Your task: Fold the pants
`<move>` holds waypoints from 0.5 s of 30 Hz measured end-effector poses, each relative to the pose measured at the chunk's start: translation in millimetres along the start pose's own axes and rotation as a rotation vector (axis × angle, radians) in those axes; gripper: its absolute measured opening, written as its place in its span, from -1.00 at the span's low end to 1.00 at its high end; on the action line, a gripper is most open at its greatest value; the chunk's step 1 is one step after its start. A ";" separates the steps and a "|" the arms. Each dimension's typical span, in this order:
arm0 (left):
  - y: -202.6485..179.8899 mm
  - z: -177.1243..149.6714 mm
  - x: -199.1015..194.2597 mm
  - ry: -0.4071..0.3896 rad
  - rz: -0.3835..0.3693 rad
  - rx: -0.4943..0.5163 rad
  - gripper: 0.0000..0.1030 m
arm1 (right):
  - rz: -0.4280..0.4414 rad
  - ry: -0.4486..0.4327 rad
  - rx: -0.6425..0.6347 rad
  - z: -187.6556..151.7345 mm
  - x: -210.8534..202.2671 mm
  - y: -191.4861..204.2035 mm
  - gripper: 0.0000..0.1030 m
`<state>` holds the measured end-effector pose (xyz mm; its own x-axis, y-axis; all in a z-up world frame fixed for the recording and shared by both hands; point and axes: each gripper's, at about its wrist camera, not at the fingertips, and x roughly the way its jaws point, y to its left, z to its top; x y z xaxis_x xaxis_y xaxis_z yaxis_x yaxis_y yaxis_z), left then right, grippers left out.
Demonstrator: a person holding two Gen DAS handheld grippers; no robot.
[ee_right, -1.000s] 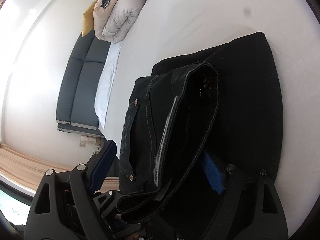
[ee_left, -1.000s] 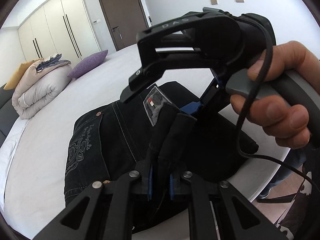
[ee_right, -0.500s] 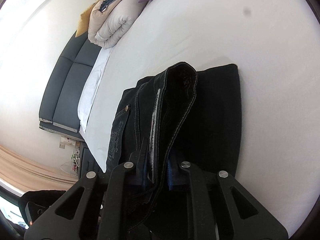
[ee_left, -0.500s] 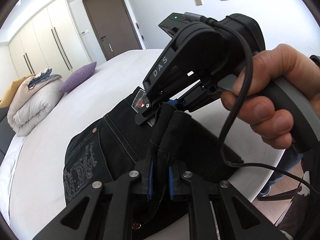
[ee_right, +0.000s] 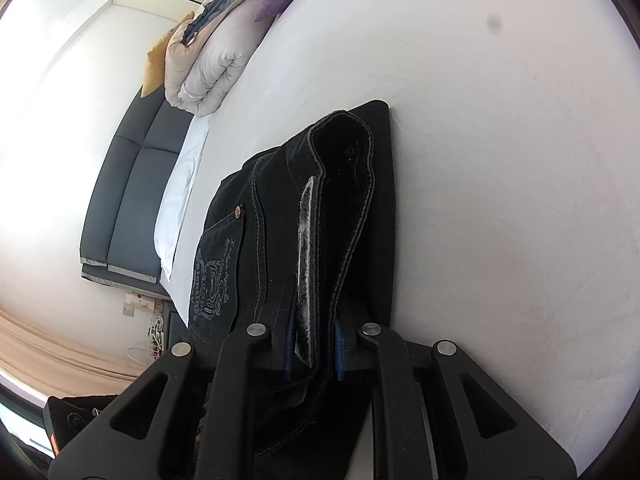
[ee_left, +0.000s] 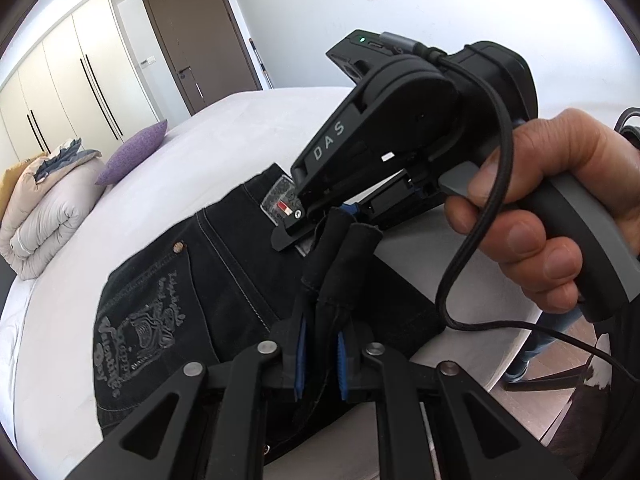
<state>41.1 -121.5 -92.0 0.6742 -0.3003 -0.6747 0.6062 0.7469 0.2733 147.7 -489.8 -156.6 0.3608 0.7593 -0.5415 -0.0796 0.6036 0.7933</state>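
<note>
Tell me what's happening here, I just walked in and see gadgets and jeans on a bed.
A person is folding black pants on a white bed with a handheld gripper in each hand. The left gripper is shut on a bunched fold of the fabric. The right gripper, whose jaws have just been closing, now clamps the waistband edge. The pants lie partly folded, back pocket up.

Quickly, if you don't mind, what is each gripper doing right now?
Left gripper: shut on a bunched fold of the black jeans.
Right gripper: just closed, shut on the jeans' waistband.
</note>
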 end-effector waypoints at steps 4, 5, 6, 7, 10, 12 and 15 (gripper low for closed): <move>7.9 -0.9 -5.7 -0.009 -0.020 -0.022 -0.25 | 0.034 0.001 -0.005 -2.6 0.8 -4.3 -0.68; 11.4 -1.8 -10.8 -0.018 -0.032 -0.037 -0.03 | 0.031 0.001 -0.006 -3.6 -2.3 -4.2 -0.65; 15.8 -3.6 -17.0 -0.029 -0.046 -0.058 0.05 | 0.027 -0.003 -0.007 -4.8 -6.7 -4.8 -0.61; 21.6 -5.1 -24.6 -0.042 -0.071 -0.084 0.17 | 0.021 -0.010 -0.004 -6.5 -13.1 -6.3 -0.59; 42.1 -11.3 -47.4 -0.071 -0.113 -0.156 0.20 | 0.007 -0.045 0.022 -9.9 -37.2 -14.9 -0.58; 62.3 -14.0 -58.1 -0.085 -0.113 -0.199 0.20 | -0.020 -0.087 0.033 -9.2 -57.9 -17.2 -0.58; 105.1 -10.0 -58.3 -0.094 -0.098 -0.302 0.08 | 0.043 -0.111 0.003 -4.4 -73.1 -1.9 -0.60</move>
<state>61.3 -19.6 -30.8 0.6631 -0.4227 -0.6178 0.5272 0.8496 -0.0154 117.5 -545.4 -119.8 0.4579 0.7526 -0.4733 -0.0943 0.5705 0.8159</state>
